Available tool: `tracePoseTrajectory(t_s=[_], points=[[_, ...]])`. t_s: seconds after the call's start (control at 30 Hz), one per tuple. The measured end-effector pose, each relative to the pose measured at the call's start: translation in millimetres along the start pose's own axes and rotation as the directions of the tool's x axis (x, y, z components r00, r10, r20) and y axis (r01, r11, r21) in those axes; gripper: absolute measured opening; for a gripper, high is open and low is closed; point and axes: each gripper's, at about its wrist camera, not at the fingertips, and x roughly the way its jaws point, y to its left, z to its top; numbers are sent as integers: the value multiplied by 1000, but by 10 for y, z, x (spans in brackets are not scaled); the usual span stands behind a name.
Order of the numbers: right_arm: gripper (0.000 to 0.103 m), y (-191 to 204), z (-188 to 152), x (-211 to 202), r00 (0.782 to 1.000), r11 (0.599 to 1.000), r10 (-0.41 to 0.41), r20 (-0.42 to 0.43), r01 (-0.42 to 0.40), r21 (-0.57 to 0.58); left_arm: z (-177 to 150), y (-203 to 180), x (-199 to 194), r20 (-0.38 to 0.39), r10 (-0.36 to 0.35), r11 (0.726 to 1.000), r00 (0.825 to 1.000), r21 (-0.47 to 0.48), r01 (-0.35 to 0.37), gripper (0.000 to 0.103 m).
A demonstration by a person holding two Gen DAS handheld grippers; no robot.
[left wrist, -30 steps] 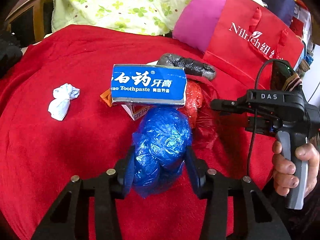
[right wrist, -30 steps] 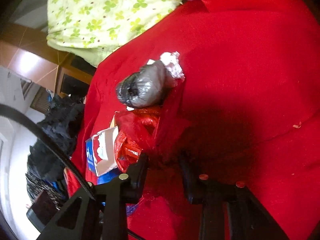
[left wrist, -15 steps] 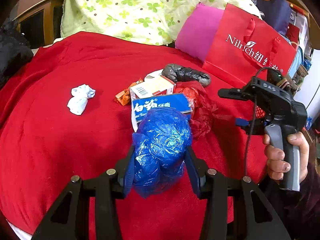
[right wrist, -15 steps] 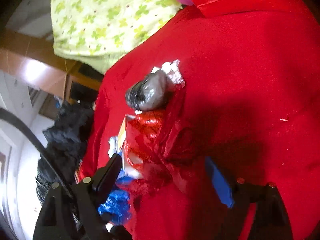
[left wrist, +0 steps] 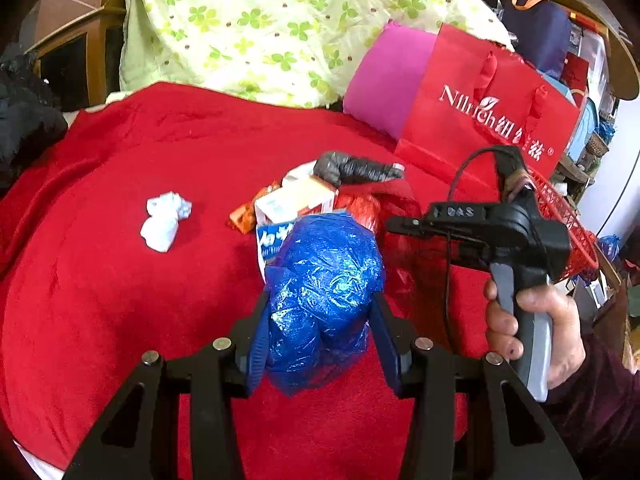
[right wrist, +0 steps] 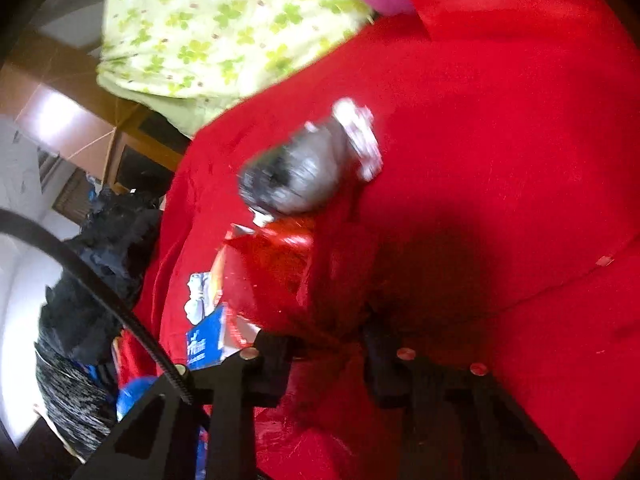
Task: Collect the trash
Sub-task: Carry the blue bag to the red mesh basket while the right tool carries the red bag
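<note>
On a red blanket-covered bed [left wrist: 120, 280], the left gripper [left wrist: 320, 332] stays clamped on a crumpled blue plastic wad [left wrist: 324, 292], now lifted farther above the litter pile. The right gripper [right wrist: 328, 344], spread a half-second earlier, has closed again on the translucent red plastic bag [right wrist: 280, 280], apparently readying it to receive the wad.

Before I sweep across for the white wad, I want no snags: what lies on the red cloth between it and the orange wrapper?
Nothing: in the left wrist view only bare red cloth shows between the white wad and the orange wrapper.
</note>
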Motion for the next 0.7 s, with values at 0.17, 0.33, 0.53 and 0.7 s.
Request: tracePoseTrajectory(t_s=[0.17, 0.33, 0.53, 0.7], points=[[32, 112, 17, -640, 985, 994, 52, 166, -35, -105, 167, -175, -126, 31, -9, 1000, 999, 21, 8, 50], [32, 85, 31, -1399, 928, 986, 69, 366, -7, -168, 361, -464, -144, 37, -30, 998, 999, 56, 28, 50], [32, -227, 33, -2381, 817, 988, 26, 576, 66, -138, 780, -1197, -115, 54, -103, 980, 993, 179, 92, 50], [34, -654, 22, -2938, 744, 990, -88, 662, 139, -24, 1085, -2038, 7, 51, -192, 933, 980, 321, 166, 50]])
